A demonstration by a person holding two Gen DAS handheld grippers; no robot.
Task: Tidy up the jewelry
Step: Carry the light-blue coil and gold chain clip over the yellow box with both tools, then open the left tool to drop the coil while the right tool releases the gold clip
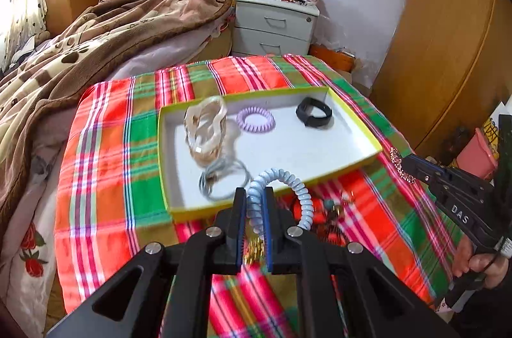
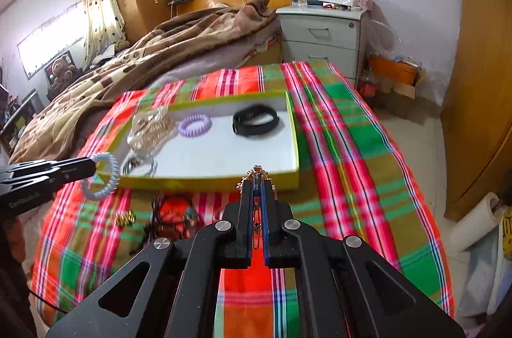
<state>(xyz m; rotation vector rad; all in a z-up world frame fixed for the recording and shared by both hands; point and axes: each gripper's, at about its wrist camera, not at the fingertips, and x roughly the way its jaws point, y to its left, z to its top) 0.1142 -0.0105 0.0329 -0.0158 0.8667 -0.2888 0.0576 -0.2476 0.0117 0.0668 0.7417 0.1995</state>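
A shallow white tray point(image 1: 352, 157) with a yellow-green rim sits on a tabletop covered by a red, green and orange plaid cloth point(image 1: 105, 152), beside a bed with a brown blanket point(image 1: 96, 27).

The left gripper point(image 1: 255, 203) is clamped on a pale blue spiral hair tie point(image 1: 288, 181), held in the air just over the tray's near rim. The right gripper point(image 2: 256, 187) is pressed shut on a sparkly gold chain bracelet point(image 2: 256, 173), also held up just short of the tray's near edge.

Inside the tray lie a black wristband point(image 1: 313, 111) at the far right, a lilac spiral hair tie point(image 1: 256, 119) in the middle, a clear beige coiled piece point(image 1: 206, 127) at the left, and a grey ring-shaped piece point(image 1: 220, 181) near the front.

On the cloth in front of the tray, between the grippers, more jewelry point(image 2: 174, 215) lies in a blurred red and dark heap, with a small gold piece point(image 2: 125, 219) beside it.
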